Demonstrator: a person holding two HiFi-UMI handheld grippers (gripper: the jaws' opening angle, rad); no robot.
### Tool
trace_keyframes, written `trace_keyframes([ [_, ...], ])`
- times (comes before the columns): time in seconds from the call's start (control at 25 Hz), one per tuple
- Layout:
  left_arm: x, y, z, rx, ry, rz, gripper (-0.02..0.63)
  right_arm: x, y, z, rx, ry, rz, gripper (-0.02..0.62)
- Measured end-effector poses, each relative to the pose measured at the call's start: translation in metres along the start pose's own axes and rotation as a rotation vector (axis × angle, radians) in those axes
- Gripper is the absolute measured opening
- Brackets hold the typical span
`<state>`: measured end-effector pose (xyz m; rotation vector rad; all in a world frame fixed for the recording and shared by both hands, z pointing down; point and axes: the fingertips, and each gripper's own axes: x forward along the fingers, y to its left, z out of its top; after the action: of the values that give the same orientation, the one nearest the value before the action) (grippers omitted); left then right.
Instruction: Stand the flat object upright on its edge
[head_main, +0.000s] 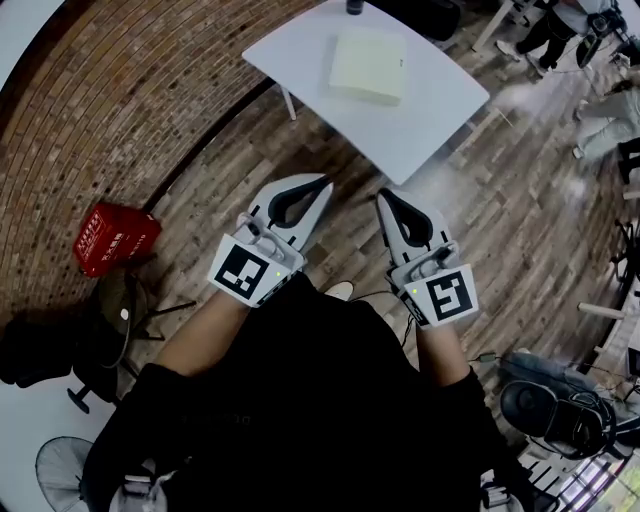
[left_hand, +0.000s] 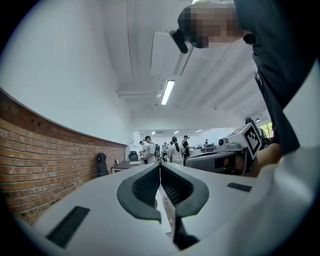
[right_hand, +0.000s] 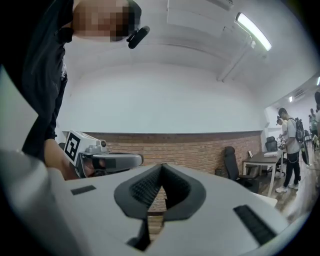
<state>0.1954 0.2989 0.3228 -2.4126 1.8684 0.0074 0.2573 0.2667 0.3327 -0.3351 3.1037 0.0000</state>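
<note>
Left gripper (head_main: 320, 186) and right gripper (head_main: 384, 198) hover level, fingers pressed together on nothing, well short of the pale flat object (head_main: 369, 65) lying on the white table (head_main: 425, 130); going in closed like that would likely just shove it along instead of tipping it up.

No wording can be read with certainty. White print is seen on the red box (head_main: 115, 238), but it is too small to be made out. Black-and-white square code patterns, without letters or numbers, are carried on the marker cubes (head_main: 248, 272) of the left gripper (head_main: 322, 186) and the right gripper (head_main: 383, 197).
</note>
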Motion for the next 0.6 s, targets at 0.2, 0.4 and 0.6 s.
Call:
trace_keyframes([
  [0.2,-0.002,0.004,0.001,0.004,0.007,-0.008,0.021,0.005,0.000,-0.003,-0.015,0.010,-0.001,0.008],
  [0.4,-0.003,0.016,0.001,-0.002,0.027,-0.024,0.021,0.020,0.001,-0.001,-0.010,0.011,-0.008,0.008],
  [0.6,-0.004,0.035,-0.006,-0.025,0.049,-0.055,0.021,0.045,0.003,-0.004,-0.003,0.026,-0.023,0.008],
])
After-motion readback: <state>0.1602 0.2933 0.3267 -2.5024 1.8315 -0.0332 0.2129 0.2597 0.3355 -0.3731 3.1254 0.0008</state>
